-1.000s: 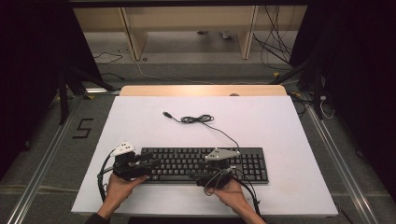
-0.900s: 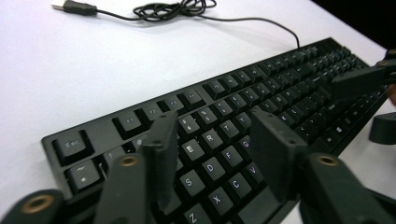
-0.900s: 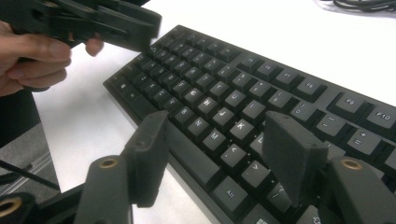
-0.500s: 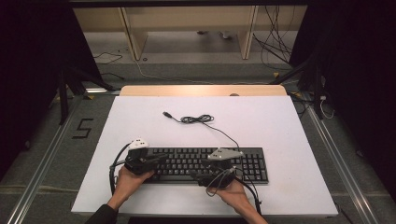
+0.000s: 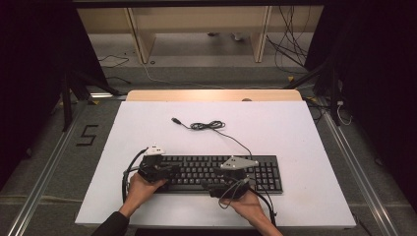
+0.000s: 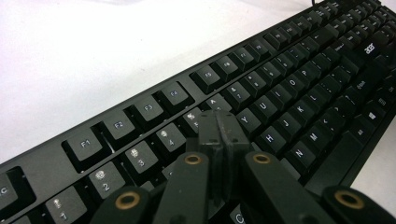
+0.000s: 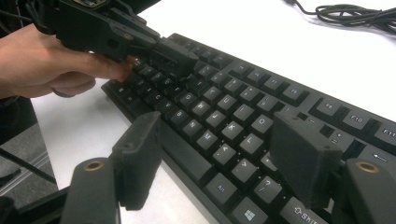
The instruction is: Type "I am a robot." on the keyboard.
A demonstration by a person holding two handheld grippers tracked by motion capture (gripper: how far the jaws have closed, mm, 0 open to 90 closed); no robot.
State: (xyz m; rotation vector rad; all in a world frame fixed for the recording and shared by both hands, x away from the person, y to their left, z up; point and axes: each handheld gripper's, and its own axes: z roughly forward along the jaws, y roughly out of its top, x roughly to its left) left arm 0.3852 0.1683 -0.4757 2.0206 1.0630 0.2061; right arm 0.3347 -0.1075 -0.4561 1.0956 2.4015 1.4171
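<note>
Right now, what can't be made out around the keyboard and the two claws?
- Black computer keyboard: left gripper view, the shut left claw covers the keys below its tips, so contact is unclear.
- Same keyboard, right gripper view: cut off by the frame's right and bottom edges.
- Right claw: high view, too small to judge its jaws.

High view looks down from afar; both gripper views closely share the keyboard (image 5: 216,172).

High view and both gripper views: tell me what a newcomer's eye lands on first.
A long black plastic keyboard lies near the front edge of the white table, its thin black cable coiled behind it. The left gripper has just closed, jaws shut with nothing between them, over the upper letter rows. The right gripper stands open above the keyboard's front edge.
</note>
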